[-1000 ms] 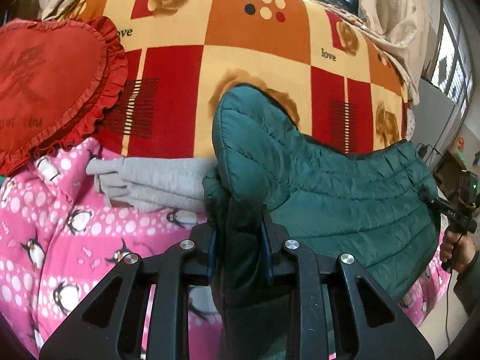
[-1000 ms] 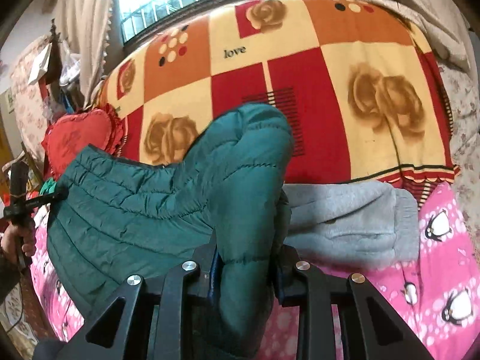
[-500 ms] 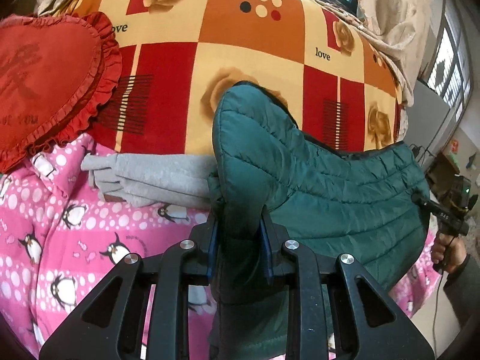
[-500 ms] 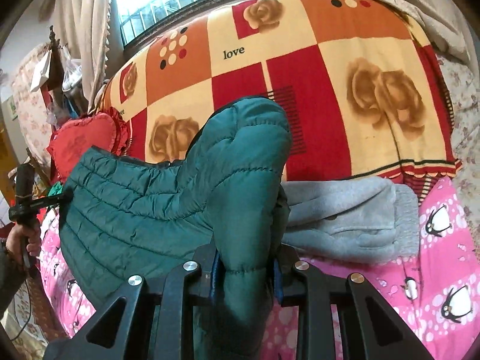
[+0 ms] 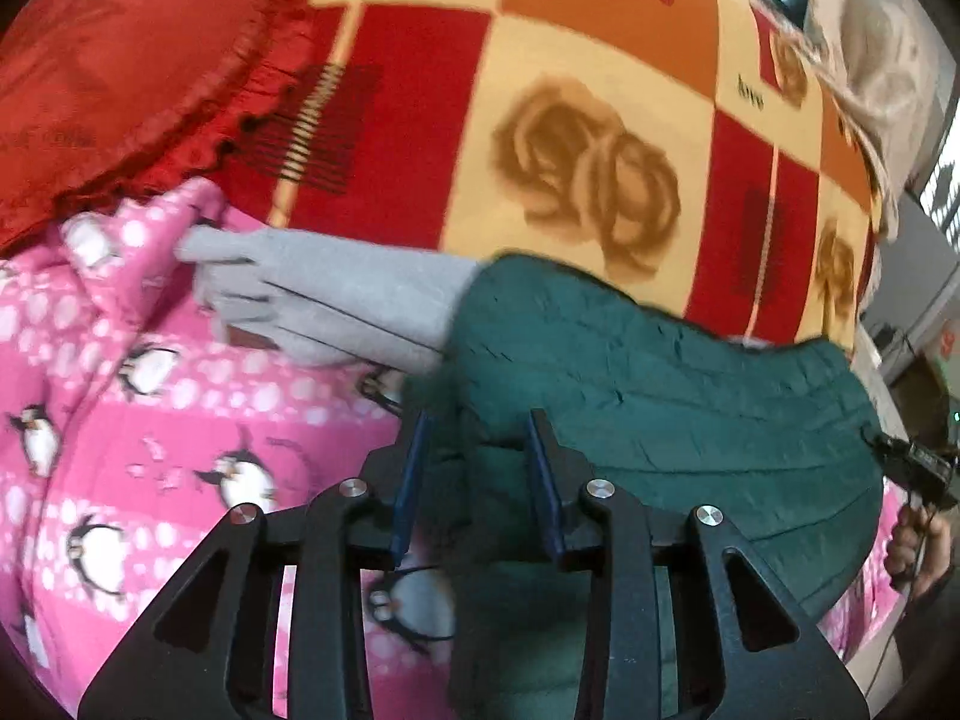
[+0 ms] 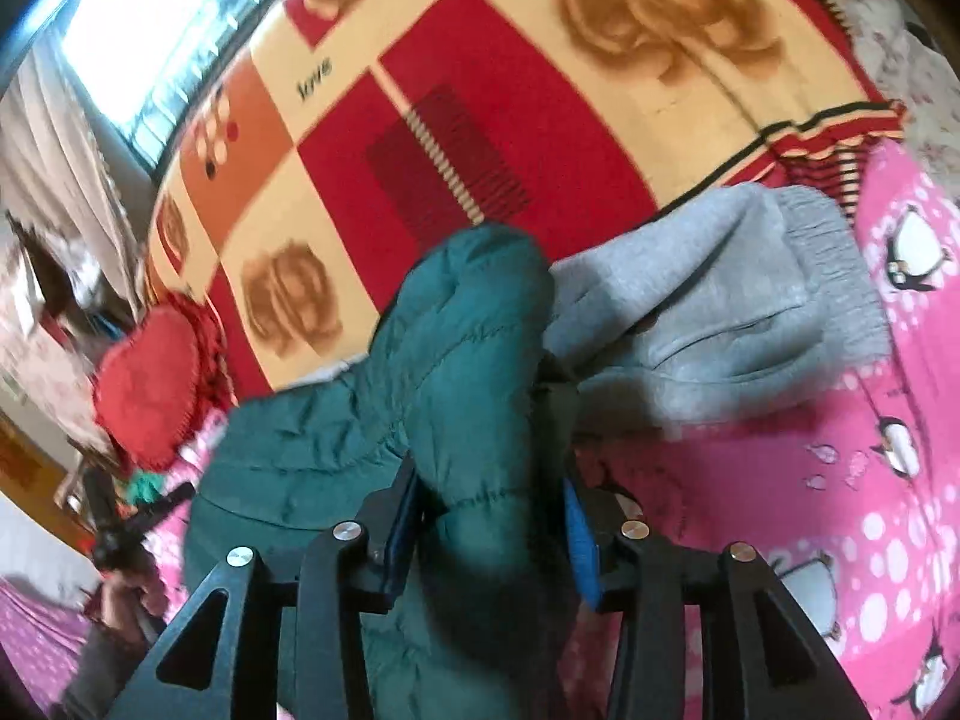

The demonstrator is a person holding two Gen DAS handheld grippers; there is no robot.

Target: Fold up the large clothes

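Left wrist view: a checked red, orange and cream rose-print blanket [image 5: 570,120] covers the bed, with a pink penguin-print cover [image 5: 150,420] nearer. On these lies the dark green quilted jacket [image 5: 660,396], partly over a folded grey sweatshirt [image 5: 336,300]. A red heart-shaped frilled cushion [image 5: 120,60] sits beyond. The left tool [image 5: 477,480] and the right tool [image 6: 489,516] are each opening, jacket fabric between their loosening jaws.

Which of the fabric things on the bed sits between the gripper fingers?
The dark green quilted jacket. It alone runs between both grippers' opening jaws; the grey sweatshirt lies behind it, untouched on the pink penguin blanket.
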